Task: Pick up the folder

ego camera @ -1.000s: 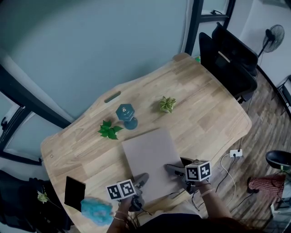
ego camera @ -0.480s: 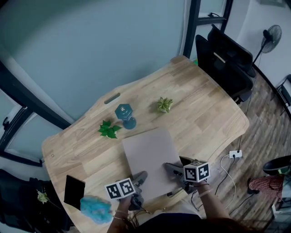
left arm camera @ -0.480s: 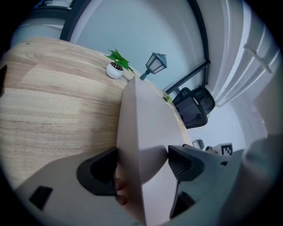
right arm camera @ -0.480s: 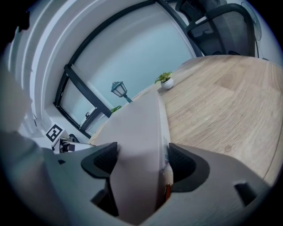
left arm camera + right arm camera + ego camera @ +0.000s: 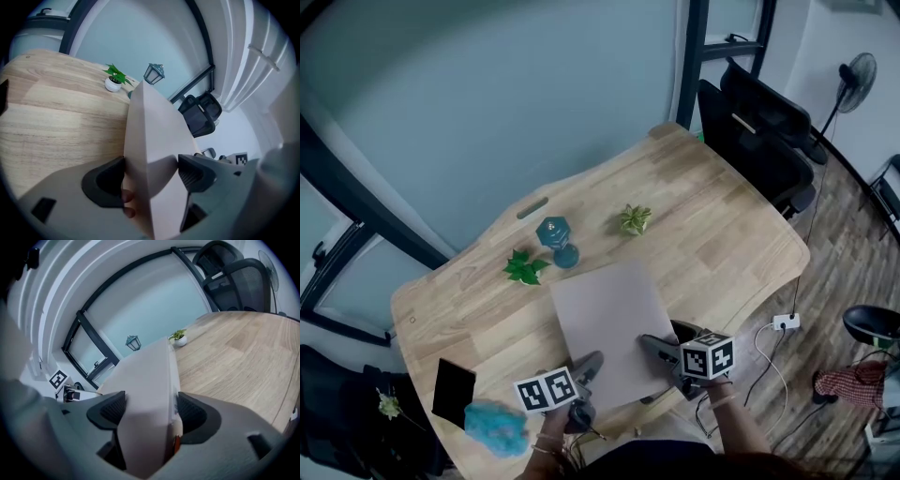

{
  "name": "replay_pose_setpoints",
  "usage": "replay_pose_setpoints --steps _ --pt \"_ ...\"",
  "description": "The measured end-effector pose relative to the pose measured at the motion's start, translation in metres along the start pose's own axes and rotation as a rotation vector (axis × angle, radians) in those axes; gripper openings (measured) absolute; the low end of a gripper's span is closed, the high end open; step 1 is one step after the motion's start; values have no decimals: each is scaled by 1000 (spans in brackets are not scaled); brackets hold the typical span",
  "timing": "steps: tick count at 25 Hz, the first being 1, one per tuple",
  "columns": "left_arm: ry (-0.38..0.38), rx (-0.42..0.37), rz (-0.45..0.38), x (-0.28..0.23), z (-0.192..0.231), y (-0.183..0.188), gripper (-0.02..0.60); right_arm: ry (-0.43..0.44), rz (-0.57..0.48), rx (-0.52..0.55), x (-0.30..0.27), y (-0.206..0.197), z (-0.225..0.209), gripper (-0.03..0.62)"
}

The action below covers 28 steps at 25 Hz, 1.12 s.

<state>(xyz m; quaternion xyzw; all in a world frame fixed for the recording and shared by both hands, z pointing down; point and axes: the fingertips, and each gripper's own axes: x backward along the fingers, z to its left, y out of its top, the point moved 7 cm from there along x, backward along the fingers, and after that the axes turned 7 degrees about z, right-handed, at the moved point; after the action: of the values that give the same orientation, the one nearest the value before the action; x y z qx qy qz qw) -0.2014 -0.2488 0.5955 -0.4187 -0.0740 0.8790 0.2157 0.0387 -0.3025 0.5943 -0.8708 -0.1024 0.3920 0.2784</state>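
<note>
Since the beige folder (image 5: pixel 605 319) is broad and limp, you hold its near edge at both corners, over the wooden table (image 5: pixel 731 234). Your left gripper (image 5: pixel 589 367) clamps it, and your right gripper (image 5: pixel 660 349), jaws wide, has just been closing onto it.

The folder (image 5: pixel 605 314) sits over the near middle of the counter (image 5: pixel 722 244), its near edge close to the counter's near edge; behind its far left corner stands a lantern (image 5: pixel 557 234); a plant (image 5: pixel 523 270) stands just left of the lantern and slightly nearer; a second plant (image 5: pixel 634 220) stands to the lantern's right, apart from it and behind the folder's far right corner; a flat slab (image 5: pixel 454 394) lies at the counter's near left corner, well left of the folder; a fluffy thing (image 5: pixel 495 429) lies just before the slab; two chairs (image 5: pixel 750 141) stand behind the counter's far right end; a fan (image 5: pixel 860 70) stands right of them; a socket block (image 5: pixel 786 322) lies on the floor right of the counter.
</note>
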Motion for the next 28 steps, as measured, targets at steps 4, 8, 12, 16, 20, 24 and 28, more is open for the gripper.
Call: replay_pose_setpoints --steps 4,8,12,16,20,24,28 --pt "-1 -21 -17 5 -9 -1 351 1 -28 14 10 2 3 353" --pt "-1 -41 -36 12 -19 -3 351 5 -54 28 22 2 7 350" --pt "3 -58 -61 18 -29 -7 351 11 -78 41 33 3 10 345" --pt "2 -65 -81 26 -36 -11 351 12 -94 62 43 4 16 342" --pt "0 -80 -113 34 -45 -15 351 15 -118 88 54 5 22 341" --pt "-1 -95 -143 41 -55 -19 351 18 -143 111 67 7 26 339" --pt "0 -110 -165 48 -64 -26 351 21 -162 127 79 5 31 337"
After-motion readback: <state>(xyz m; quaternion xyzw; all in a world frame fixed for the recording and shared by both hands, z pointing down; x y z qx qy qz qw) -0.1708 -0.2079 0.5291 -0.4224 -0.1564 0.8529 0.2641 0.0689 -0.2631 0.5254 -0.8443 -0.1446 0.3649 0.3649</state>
